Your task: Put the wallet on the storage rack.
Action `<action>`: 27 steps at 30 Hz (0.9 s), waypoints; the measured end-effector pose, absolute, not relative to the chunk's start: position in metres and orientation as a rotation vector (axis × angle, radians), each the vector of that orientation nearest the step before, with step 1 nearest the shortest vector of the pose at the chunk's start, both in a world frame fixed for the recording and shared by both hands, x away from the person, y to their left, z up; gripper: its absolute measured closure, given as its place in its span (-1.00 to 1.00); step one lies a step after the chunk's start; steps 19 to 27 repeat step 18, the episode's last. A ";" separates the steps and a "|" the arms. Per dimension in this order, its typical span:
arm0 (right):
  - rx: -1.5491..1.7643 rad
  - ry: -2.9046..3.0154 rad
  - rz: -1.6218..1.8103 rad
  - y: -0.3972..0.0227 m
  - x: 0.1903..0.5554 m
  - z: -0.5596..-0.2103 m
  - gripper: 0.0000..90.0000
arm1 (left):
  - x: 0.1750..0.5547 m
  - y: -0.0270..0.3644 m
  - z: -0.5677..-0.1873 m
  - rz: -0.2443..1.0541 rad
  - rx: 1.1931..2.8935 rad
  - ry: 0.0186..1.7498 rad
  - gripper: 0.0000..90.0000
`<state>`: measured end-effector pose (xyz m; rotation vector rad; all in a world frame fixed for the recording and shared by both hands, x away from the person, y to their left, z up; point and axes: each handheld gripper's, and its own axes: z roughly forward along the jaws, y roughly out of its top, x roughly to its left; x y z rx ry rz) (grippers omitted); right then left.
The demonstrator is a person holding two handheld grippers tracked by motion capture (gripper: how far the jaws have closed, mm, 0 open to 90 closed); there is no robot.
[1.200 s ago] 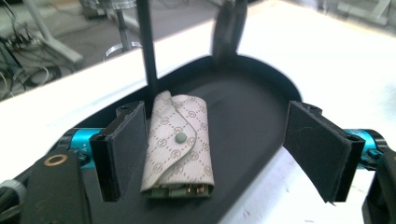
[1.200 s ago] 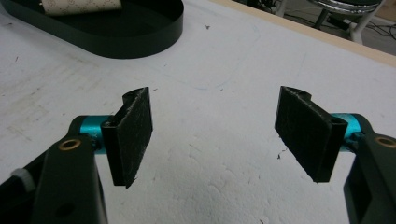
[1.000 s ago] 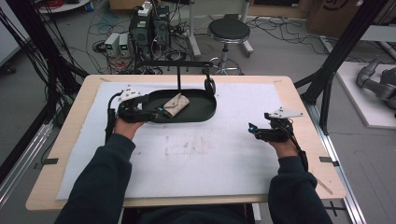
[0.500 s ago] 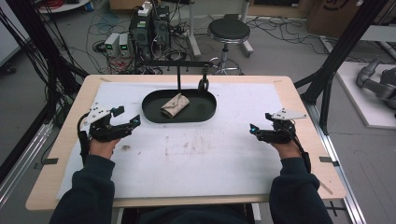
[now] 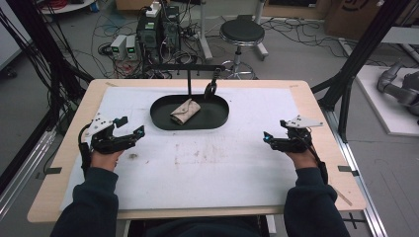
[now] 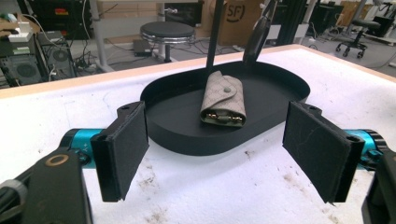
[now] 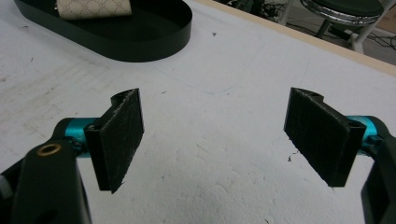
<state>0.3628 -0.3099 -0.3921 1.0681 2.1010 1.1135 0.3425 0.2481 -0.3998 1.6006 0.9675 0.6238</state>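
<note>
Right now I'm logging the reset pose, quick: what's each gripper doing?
Left gripper: open, holding nothing, over the white mat short of the black tray.
Right gripper: open, holding nothing, over bare mat.

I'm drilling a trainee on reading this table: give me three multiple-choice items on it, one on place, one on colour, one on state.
1. Where does the pouch lie?
A. in the tray
B. on the mat beside the tray
C. on the stool

2. What colour is the tray?
A. white
B. black
C. red

3. How do the left gripper's jaws stand?
A. shut on the pouch
B. shut on nothing
C. open, holding nothing

Key: 1 A, the pouch rests within the tray's rim; 2 B, it is black against the white mat; 3 C, the left gripper view shows its pads wide apart.
</note>
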 end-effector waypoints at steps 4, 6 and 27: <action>1.069 2.098 1.110 -0.310 0.363 -0.393 -0.55 | 0.343 0.247 -0.401 0.621 1.605 0.969 -0.50; 1.065 2.102 1.103 -0.310 0.364 -0.393 -0.55 | 0.343 0.247 -0.401 0.624 1.606 0.968 -0.50; 1.076 2.096 1.109 -0.312 0.366 -0.394 -0.55 | 0.344 0.248 -0.402 0.640 1.601 0.981 -0.49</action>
